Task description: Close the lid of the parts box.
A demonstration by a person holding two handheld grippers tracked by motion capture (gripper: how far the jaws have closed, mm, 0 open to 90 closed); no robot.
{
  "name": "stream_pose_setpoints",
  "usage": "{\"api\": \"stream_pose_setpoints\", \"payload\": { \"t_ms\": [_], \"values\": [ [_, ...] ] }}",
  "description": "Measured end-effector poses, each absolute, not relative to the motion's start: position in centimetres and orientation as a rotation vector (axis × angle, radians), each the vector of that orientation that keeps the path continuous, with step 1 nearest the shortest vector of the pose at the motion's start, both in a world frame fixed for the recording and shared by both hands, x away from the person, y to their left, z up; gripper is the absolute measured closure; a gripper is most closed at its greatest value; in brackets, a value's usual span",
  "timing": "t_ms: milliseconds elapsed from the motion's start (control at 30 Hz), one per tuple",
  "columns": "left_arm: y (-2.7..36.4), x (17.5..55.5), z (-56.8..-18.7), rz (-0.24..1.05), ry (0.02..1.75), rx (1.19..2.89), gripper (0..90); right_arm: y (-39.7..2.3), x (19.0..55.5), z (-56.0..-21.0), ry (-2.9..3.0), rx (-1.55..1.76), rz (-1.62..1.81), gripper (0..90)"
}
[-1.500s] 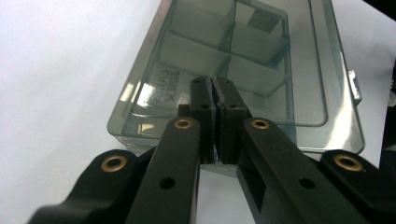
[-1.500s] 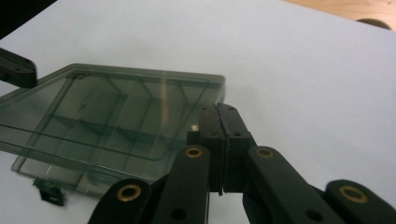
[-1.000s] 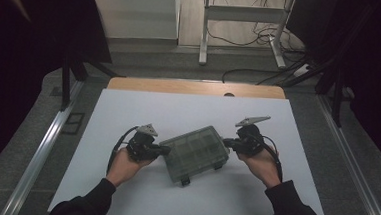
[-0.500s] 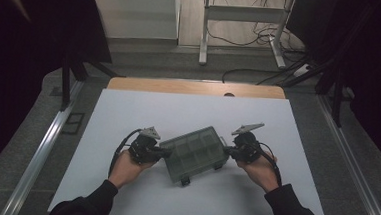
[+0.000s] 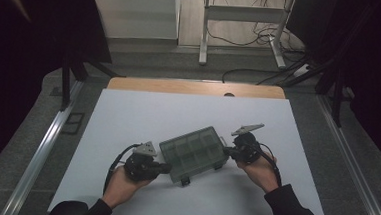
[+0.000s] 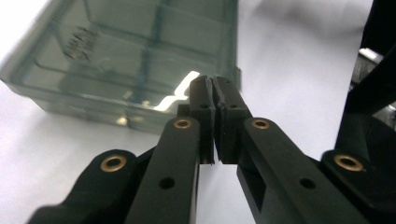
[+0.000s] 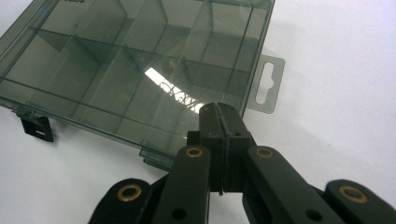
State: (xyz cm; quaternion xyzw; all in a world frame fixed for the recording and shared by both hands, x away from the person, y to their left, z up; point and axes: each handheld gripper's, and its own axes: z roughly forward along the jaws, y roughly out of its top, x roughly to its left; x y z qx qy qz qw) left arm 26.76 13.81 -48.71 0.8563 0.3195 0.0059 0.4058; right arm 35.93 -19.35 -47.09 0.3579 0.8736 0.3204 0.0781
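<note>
Repositioning of a compartment box with 2 hand-held grippers. The step in hand appears to be nudging or turning the box on the white worktop: the left gripper meets the box's near-left end and the right gripper its far-right end, so the 2 tools bracket it along its length. Both pairs of jaws are clenched on nothing; in the left gripper view the pads press flat together at the box's lower corner, and in the right gripper view the closed tip lies against, or just over, the lid edge near the hang tab. Whether either tip truly touches the plastic cannot be told.

The next move, by this reading, calls for gentle opposed pushes with the closed tips to swing the box square; if the lid is to be lifted, a gripper must instead reach the dark latches on the long near side.

The box is smoky, translucent grey-green plastic, rectangular, lid shut, with internal dividers forming several compartments that look empty. It lies flat and skewed, in the near middle of the worktop.
</note>
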Motion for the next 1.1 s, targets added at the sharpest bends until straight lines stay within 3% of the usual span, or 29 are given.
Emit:
{"api": "stream_pose_setpoints", "payload": {
  "t_ms": [367,1100],
  "values": [
    [11.2,24.4,-51.0,-0.049,0.793,2.253,88.2,-19.3,35.7,-47.0,2.616,1.056,0.943,88.8],
    [12.9,28.9,-51.7,-0.027,0.919,2.248,89.8,-19.4,35.2,-47.1,2.628,1.046,0.959,88.7]
  ]
}}
